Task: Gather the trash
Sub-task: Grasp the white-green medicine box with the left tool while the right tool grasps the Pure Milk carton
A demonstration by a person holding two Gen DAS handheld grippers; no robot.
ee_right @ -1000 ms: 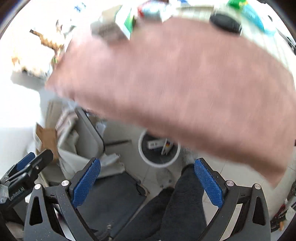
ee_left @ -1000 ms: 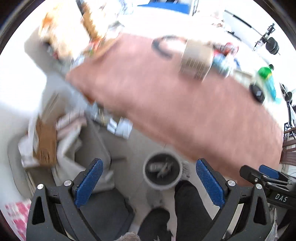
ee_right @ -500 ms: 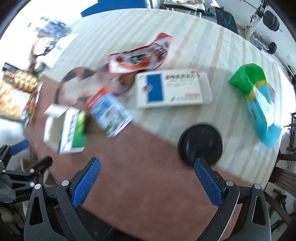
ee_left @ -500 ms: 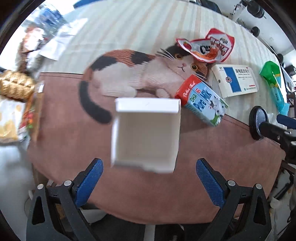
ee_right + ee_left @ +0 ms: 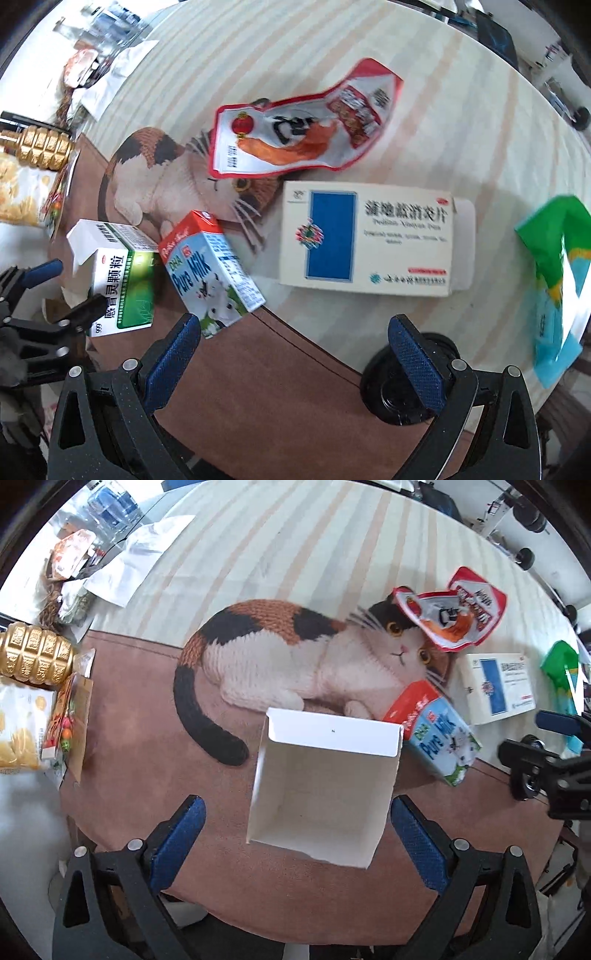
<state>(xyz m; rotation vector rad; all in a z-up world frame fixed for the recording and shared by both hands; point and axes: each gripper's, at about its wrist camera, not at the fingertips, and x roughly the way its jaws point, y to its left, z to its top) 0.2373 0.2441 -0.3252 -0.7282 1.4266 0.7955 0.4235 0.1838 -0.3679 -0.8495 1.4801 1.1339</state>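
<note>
The table [image 5: 295,535] is the biggest thing here, covered in a striped cloth with a brown border and a calico cat picture [image 5: 295,657] woven into it. I'll place everything else against that cat.

Over the cat's head lies a red and white snack pouch [image 5: 299,125], flat and empty-looking. Just past the cat's face, on the side away from the tail, sits a white medicine box with a blue panel [image 5: 369,240], lying flat with one end flap open. Under the cat's chin a small milk carton [image 5: 214,269] lies on its side, its red end nearest the paws. Touching that carton or just beside it, below the cat's front paws, stands an open white box with a green face [image 5: 321,786], its mouth turned up toward the left camera and nothing visible inside. Well beyond the medicine box, far from the cat, a green and blue wrapper [image 5: 554,273] rests near the table edge. A black round lid [image 5: 402,384] sits on the edge of the brown border, nearer than the medicine box.

The left gripper [image 5: 295,834] hovers with its jaws spread wide on either side of the open box, not touching it. The right gripper [image 5: 295,350] is likewise spread wide, holding nothing, with one finger in front of the lid.
</note>
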